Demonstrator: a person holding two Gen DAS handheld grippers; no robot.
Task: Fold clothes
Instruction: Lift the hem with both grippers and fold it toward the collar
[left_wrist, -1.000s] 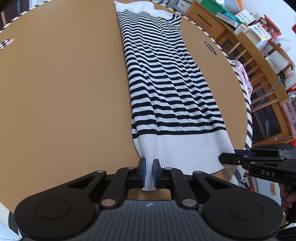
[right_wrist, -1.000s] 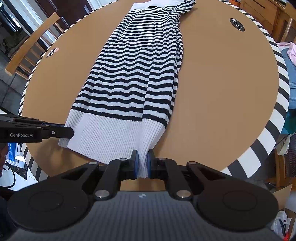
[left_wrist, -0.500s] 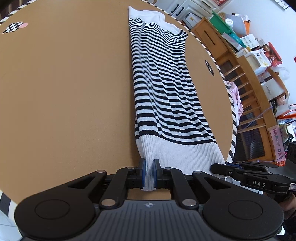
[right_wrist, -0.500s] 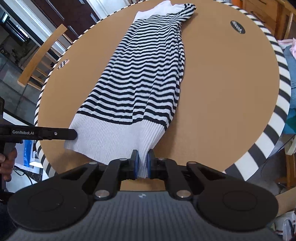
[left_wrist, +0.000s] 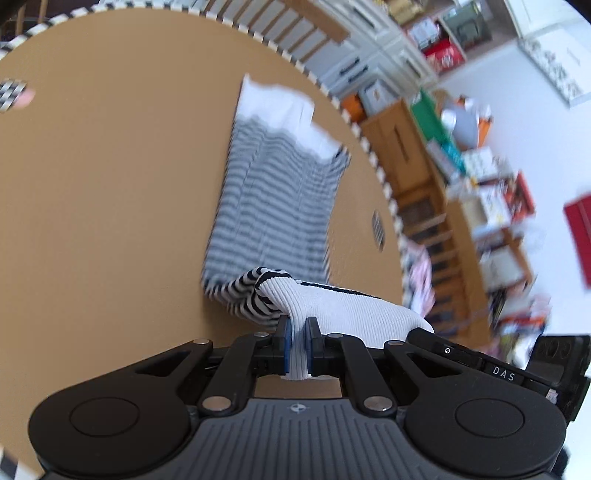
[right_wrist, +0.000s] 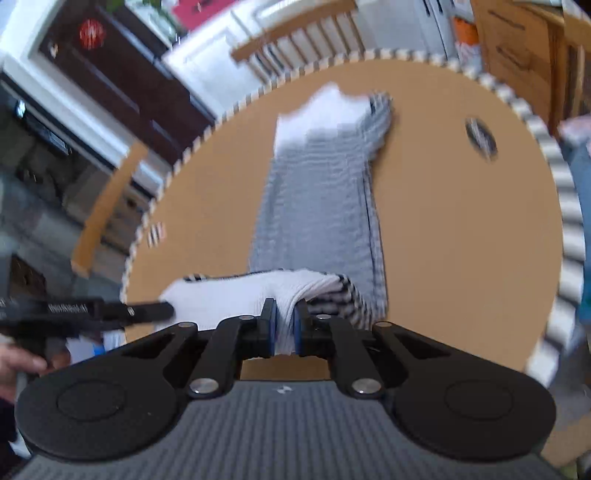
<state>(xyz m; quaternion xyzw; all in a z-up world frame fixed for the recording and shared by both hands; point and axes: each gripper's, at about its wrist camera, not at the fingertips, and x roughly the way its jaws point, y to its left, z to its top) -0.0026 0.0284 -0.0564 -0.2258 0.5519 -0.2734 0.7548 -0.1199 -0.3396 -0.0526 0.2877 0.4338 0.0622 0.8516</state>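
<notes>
A black-and-white striped sweater (left_wrist: 280, 199) lies lengthwise on the round brown table (left_wrist: 110, 221); it also shows in the right wrist view (right_wrist: 317, 206). Its white ribbed hem (left_wrist: 343, 306) is lifted off the table and carried over the striped body. My left gripper (left_wrist: 298, 343) is shut on the hem's left corner. My right gripper (right_wrist: 284, 328) is shut on the hem's right corner (right_wrist: 258, 291). Each gripper shows at the side of the other's view: the right gripper (left_wrist: 480, 362) and the left gripper (right_wrist: 110, 314). The far part is blurred by motion.
The table has a black-and-white striped rim (right_wrist: 565, 206). Wooden shelves with boxes (left_wrist: 461, 177) stand to the right. Wooden chairs (right_wrist: 295, 37) stand behind the table and at its left (right_wrist: 107, 206). A dark oval sticker (right_wrist: 480, 138) lies on the table.
Both grippers have lifted the white hem and moved it forward over the sweater, so the lower part folds up. The views now look from higher and farther along the table.
</notes>
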